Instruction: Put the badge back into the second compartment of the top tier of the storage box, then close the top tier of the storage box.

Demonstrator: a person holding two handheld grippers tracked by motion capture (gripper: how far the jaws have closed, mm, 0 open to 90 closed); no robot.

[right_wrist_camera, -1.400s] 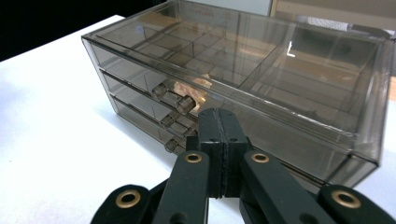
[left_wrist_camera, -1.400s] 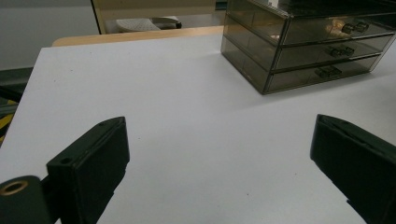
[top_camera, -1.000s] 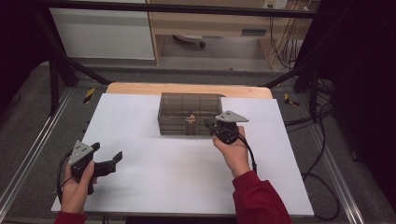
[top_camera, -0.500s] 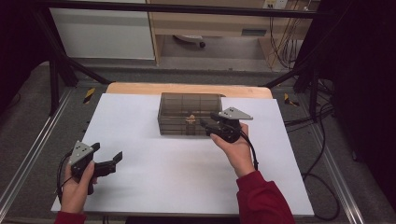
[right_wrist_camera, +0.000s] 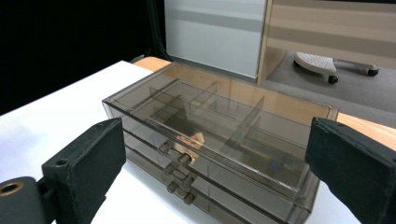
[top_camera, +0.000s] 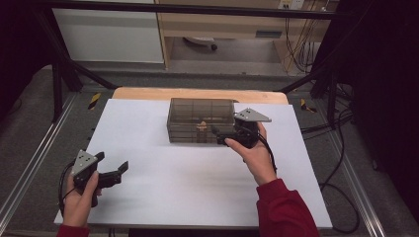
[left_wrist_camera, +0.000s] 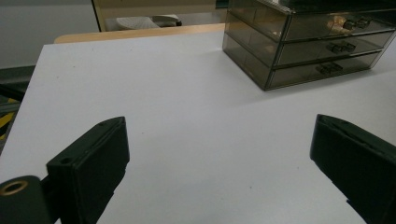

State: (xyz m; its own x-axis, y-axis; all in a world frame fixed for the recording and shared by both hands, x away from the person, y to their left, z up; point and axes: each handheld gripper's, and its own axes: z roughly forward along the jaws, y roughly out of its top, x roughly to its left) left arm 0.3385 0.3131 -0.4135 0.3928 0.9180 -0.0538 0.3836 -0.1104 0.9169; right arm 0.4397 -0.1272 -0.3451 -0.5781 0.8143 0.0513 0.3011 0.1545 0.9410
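2 grippers are in play. Left gripper (top_camera: 116,174) rests near the table's (top_camera: 163,197) front left corner, jaws spread wide and empty, well apart from the drawer chest (top_camera: 200,120) ahead to its right. Right gripper (top_camera: 221,135) hovers just in front of the chest's 3 shut drawers; its jaws have just been opening and hold nothing. A small tan item (right_wrist_camera: 194,138) sits inside the top drawer (right_wrist_camera: 219,140), so closing looks done, with only withdrawal left.
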